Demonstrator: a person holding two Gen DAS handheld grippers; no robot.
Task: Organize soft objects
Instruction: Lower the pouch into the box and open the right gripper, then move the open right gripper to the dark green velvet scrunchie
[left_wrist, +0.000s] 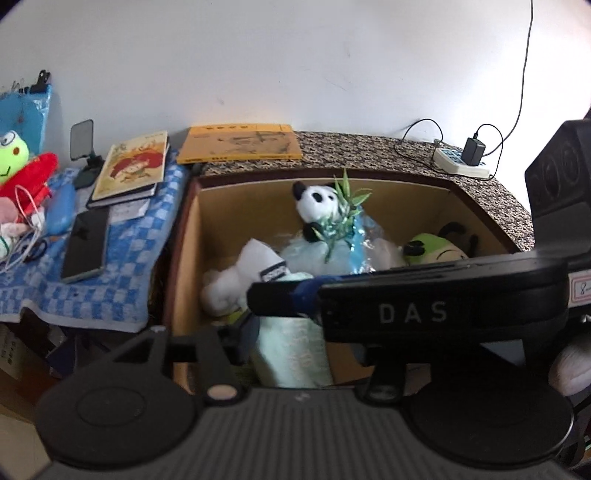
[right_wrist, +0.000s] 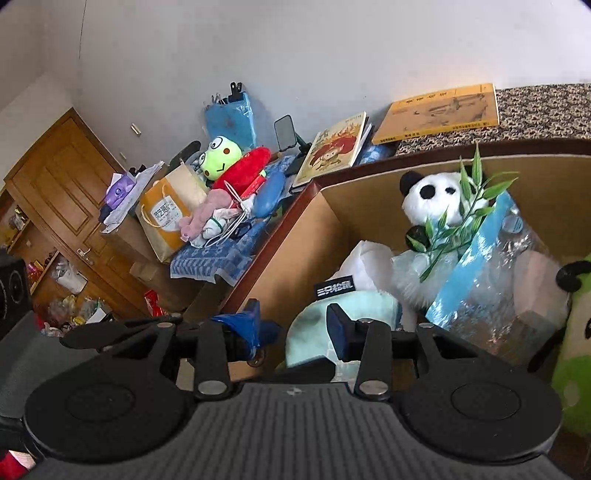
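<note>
One box (left_wrist: 184, 240), cardboard and open-topped, holds the soft things. In it are three plush toys and one mint cloth (left_wrist: 291, 350). The panda (left_wrist: 314, 201) sits at 12 o'clock against the back wall, the green plush (left_wrist: 436, 251) is at 2 o'clock, and the white plush (left_wrist: 236, 284) is at 9 o'clock by the left wall. One leaf sprig (left_wrist: 343, 210) and a clear wrap with a blue ribbon (right_wrist: 476, 251) lie in front of the panda.

The cloth lies at 6 o'clock, against the near wall, touching the white plush.

The left gripper (left_wrist: 308, 332) stands partly open astride the cloth. A strip of bare cardboard shows at the cloth's 3 o'clock side, so nothing is clamped. Its right fingertip is hidden behind the other gripper's finger (left_wrist: 406, 310), which crosses from 3 o'clock over the cloth's top.

The right gripper (right_wrist: 297, 328) also has its jaws apart and grips nothing. The cloth shows in the gap, and cardboard shows between it and the left pad.

Outside the box at 9 o'clock, a blue checked cover (left_wrist: 122, 266) hangs just beside the box rim. On it are one phone (left_wrist: 86, 245), one frog plush (right_wrist: 218, 158) and one red plush (right_wrist: 245, 166). There are two books: a picture book (left_wrist: 133, 166) and a yellow book (left_wrist: 240, 144). One power strip (left_wrist: 460, 162) sits at 1 o'clock.

Open room is the bare floor right of the cloth and the bare back wall beside the panda.
</note>
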